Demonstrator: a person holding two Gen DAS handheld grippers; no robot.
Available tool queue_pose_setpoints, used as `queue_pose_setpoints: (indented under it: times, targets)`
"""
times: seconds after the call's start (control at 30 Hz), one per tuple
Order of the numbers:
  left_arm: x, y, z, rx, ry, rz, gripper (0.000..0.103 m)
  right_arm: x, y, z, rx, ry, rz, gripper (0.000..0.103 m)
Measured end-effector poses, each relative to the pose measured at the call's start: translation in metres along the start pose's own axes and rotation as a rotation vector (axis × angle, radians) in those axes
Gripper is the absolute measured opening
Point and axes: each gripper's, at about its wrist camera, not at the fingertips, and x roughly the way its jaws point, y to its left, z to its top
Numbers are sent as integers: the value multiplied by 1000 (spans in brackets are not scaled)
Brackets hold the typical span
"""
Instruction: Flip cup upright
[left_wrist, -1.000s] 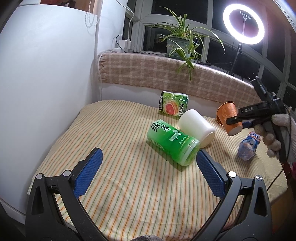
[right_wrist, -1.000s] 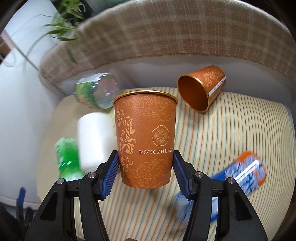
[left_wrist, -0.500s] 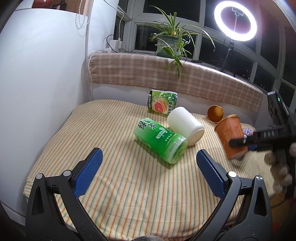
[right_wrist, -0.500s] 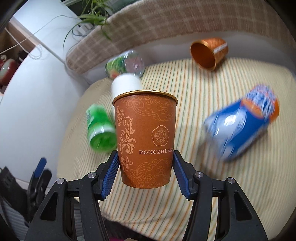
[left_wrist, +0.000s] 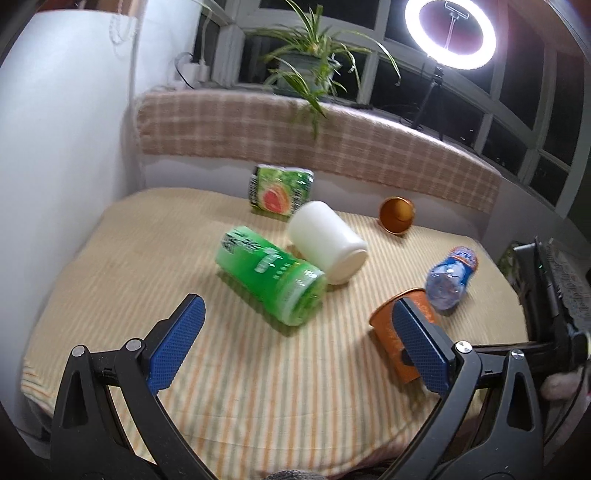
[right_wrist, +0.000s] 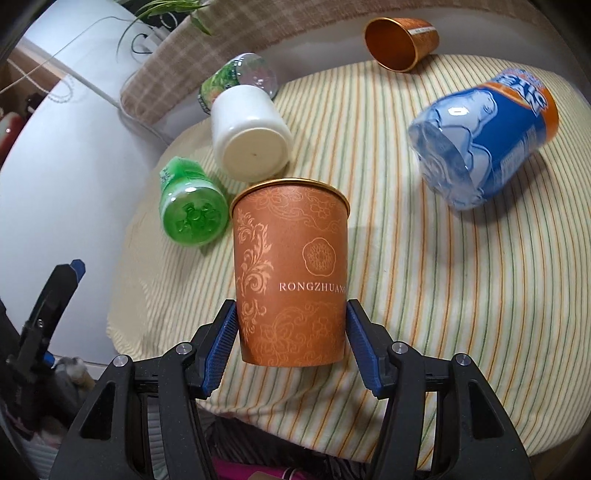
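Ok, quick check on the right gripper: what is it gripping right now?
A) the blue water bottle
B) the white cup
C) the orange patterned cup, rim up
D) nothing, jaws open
C: in the right wrist view the right gripper has its jaws closed on the lower sides of the orange patterned cup, gold rim on top, while the white cup and blue water bottle lie on the striped cloth.

Your left gripper's pad (left_wrist: 421, 345) covers part of the orange cup (left_wrist: 391, 332), so you cannot see whether its base touches the striped cloth (left_wrist: 229, 369). Motion blur smears the green bottle (left_wrist: 271, 280) label beyond reading. In the right wrist view, the cup (right_wrist: 291, 280) hides the cloth behind it.
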Motion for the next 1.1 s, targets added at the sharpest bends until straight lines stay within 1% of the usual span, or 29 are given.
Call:
queue_pose_setpoints:
  times: [0.2,0.33,0.43,0.53,0.6,0.7,0.8,0.9,0.97,1.1]
  targets:
    - [15,-6,2,-22,58,-63,103,-7,-4,-2,5,-24,-1,60]
    - [25,-8,4,-42,103,-107,103,-20,-9,-8,7,-43,26,62]
    - [31,-12,4,-60,134,-137,102,-33,-13,-13,-4,-77,28,62]
    - [38,-17,4,-67,167,-171,99,-51,-19,-20,-18,-133,-8,62]
    - [44,-22,3,-87,202,-211,98,-63,-24,-25,-21,-171,-39,62]
    - [53,-27,2,-111,241,-247,93,-80,-34,-32,-12,-216,-76,62]
    - [64,-37,0,-123,277,-286,92,-91,-42,-37,5,-245,-99,62]
    - [76,-46,-1,-141,323,-324,84,-100,-51,-41,24,-271,-123,62]
    - [85,-49,-3,-169,358,-354,84,-105,-55,-44,32,-287,-141,62]
    - [101,-50,-6,-214,412,-380,83,-115,-61,-50,42,-317,-174,62]
